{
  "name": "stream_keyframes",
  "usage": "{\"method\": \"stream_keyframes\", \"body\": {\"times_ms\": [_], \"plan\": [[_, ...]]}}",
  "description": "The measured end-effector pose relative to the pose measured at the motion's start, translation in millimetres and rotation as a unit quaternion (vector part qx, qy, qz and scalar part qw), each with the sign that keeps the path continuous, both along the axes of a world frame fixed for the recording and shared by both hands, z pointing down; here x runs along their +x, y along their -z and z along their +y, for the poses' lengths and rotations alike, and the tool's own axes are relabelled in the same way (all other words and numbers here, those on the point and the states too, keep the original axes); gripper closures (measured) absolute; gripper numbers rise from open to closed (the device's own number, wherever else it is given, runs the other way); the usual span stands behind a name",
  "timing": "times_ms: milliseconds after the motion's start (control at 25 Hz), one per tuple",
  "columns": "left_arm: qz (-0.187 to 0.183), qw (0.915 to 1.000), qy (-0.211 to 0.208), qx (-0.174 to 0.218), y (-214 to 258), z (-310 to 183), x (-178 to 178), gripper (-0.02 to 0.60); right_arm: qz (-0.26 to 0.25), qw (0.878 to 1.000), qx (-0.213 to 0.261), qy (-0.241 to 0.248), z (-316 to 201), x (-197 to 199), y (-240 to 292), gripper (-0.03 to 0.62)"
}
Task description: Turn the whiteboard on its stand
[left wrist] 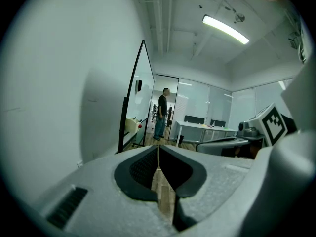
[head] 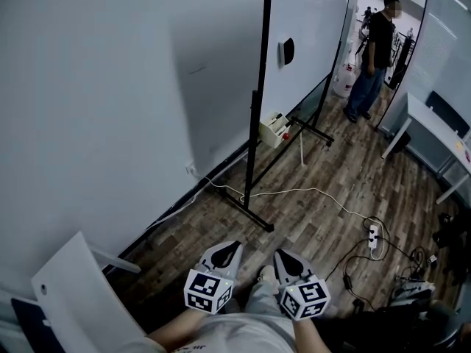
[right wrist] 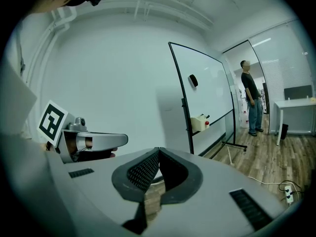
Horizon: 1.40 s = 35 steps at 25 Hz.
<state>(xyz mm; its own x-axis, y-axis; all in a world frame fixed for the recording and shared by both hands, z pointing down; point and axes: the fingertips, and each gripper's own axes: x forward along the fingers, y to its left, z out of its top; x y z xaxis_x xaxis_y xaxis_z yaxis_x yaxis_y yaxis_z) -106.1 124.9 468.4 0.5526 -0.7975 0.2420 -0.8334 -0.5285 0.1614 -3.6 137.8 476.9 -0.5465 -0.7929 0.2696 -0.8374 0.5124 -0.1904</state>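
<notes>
Ahead of you, a person (head: 377,50) in a dark top and jeans stands on the wood floor (head: 316,219). A white cable (head: 309,190) crosses the floor to a power strip (head: 374,235) on your right. White counter (head: 434,127) far right, white chair (head: 73,293) on your left, ceiling light (left wrist: 224,28) lit.

Def an office / mtg room imo. Big whiteboard (head: 316,35) on a rolling stand (head: 254,160) next to a plain white wall (head: 110,87), glass partitions (left wrist: 197,102) w/ white desks (head: 433,122) by them, wood-look floor (head: 353,168), strip light (left wrist: 224,28) overhead. Power strip (head: 374,235) + cables (head: 294,192) loose on the floor, person (head: 375,57) standing at the far end.
</notes>
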Motion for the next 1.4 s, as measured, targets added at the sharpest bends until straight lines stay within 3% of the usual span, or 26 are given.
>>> {"method": "stream_keyframes", "body": {"times_ms": [280, 800, 1120, 1400], "plan": [[-0.008, 0.9999, 0.006, -0.001, -5.6, -57.3, 15.2, 0.560, 0.000, 1.000, 0.001, 0.015, -60.7, 12.9, -4.4, 0.588], [0.008, 0.9992, 0.036, 0.014, 6.3, -188.3, 73.3, 0.559, 0.009, 0.999, 0.016, 0.051, -200.9, 72.2, 10.3, 0.588], [0.004, 0.9984, 0.056, 0.011, 7.2, -220.4, 94.1, 0.560, 0.000, 0.998, 0.012, 0.063, -235.0, 98.8, 12.0, 0.588], [-0.008, 0.9982, 0.057, 0.014, 10.0, -247.9, 91.6, 0.560, 0.002, 0.998, 0.012, 0.062, -253.2, 97.9, 10.1, 0.588]]}}
